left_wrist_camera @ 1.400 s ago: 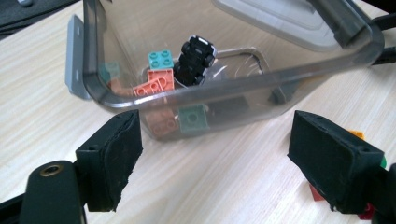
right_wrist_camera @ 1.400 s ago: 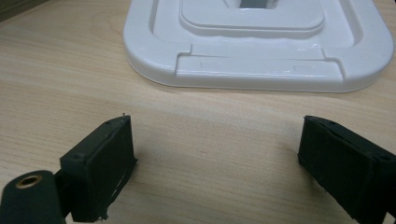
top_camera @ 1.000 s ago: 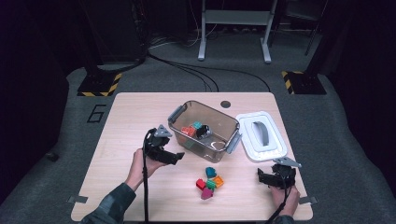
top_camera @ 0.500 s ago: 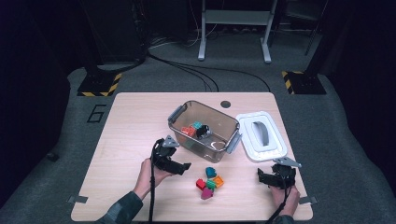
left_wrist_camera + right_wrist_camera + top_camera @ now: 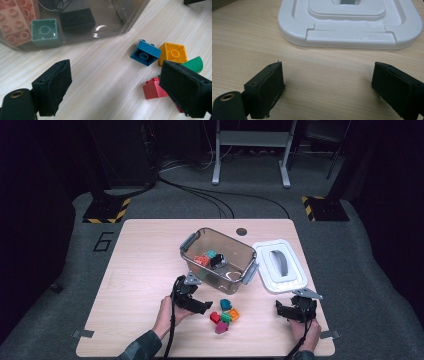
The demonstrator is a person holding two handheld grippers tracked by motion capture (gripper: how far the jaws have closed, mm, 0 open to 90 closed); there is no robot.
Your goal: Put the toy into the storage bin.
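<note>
I read this as the pick-up step of loading loose bricks into the clear bin (image 5: pixel 220 260): my left claw (image 5: pixel 200 306) sits low at the lower middle of the high view, just left of the brick pile (image 5: pixel 225 314), its jaws spread with nothing between them. They have just been opening wider. In the left gripper view the blue brick (image 5: pixel 145 52) lies upper right of centre, the orange brick (image 5: pixel 173 53) beside it, a green curved piece (image 5: pixel 194 64) further right, and the red brick (image 5: pixel 153 88) touching the inner edge of the right-hand jaw. My right claw (image 5: pixel 290 310) rests at the lower right of the high view, also spread and empty, pointing at the white lid (image 5: pixel 352 22) that lies flat on the counter (image 5: pixel 140 270) beside the bin.

Next I judge the left claw needs to shift right so one brick, likely the red or blue, sits squarely between the pads before closing.

A darker piece under the right-hand jaw is mostly covered, so I cannot tell its shape. The bin's contents blur through its wall: a teal brick (image 5: pixel 45 32), pinkish-red ones, and a dark block.
</note>
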